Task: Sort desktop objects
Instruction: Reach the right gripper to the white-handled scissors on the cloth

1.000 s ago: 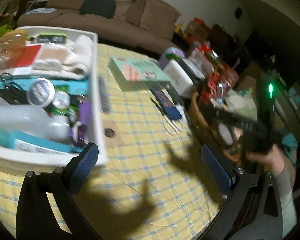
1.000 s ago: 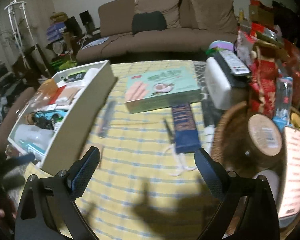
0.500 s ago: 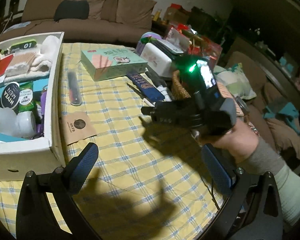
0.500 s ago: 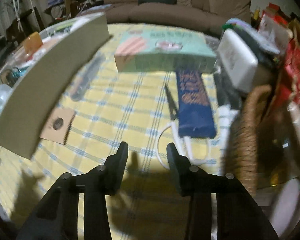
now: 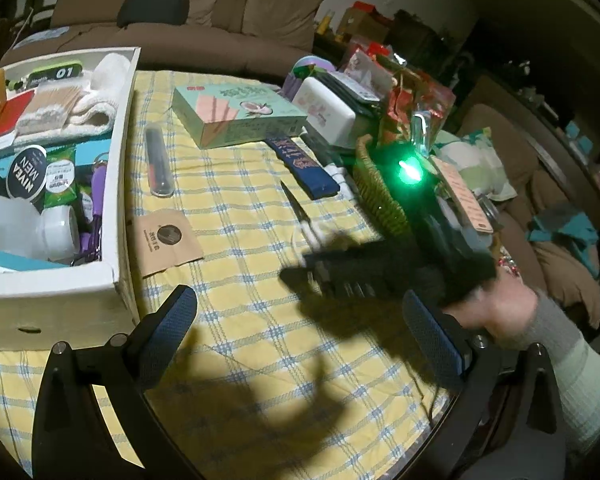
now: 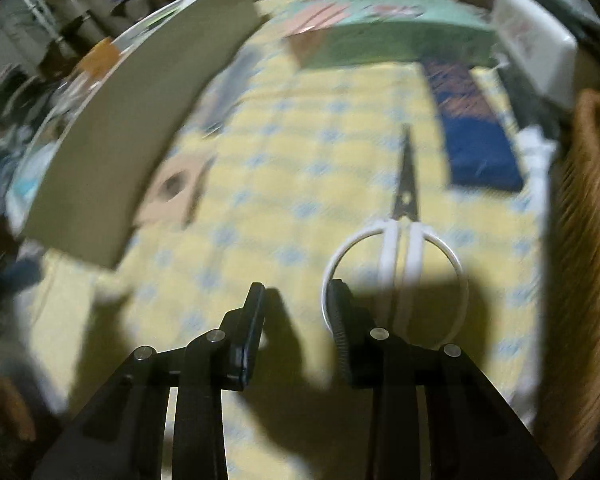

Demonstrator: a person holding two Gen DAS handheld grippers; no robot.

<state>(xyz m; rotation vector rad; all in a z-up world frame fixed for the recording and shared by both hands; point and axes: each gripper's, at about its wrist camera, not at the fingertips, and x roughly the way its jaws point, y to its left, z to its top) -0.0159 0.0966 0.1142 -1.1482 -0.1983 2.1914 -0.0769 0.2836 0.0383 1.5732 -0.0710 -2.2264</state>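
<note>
- We see the white-handled steel scissors (image 6: pixel 404 216) lying flat on the yellow checked surface (image 6: pixel 284 168), just ahead and right of our right hand-held gripper (image 6: pixel 298 300).
- Its jaws are closing, partly narrowed, with nothing between them; the right finger sits at the left handle loop's rim, and we cannot tell if it touches.
- A dark blue flat packet (image 6: pixel 476 136) lies beyond the scissors, a woven basket (image 6: pixel 588 216) at far right.
- Our left hand-held gripper (image 5: pixel 300 312) stands spread wide and empty, a white open cardboard box (image 5: pixel 116 184) ahead to its left.
</note>
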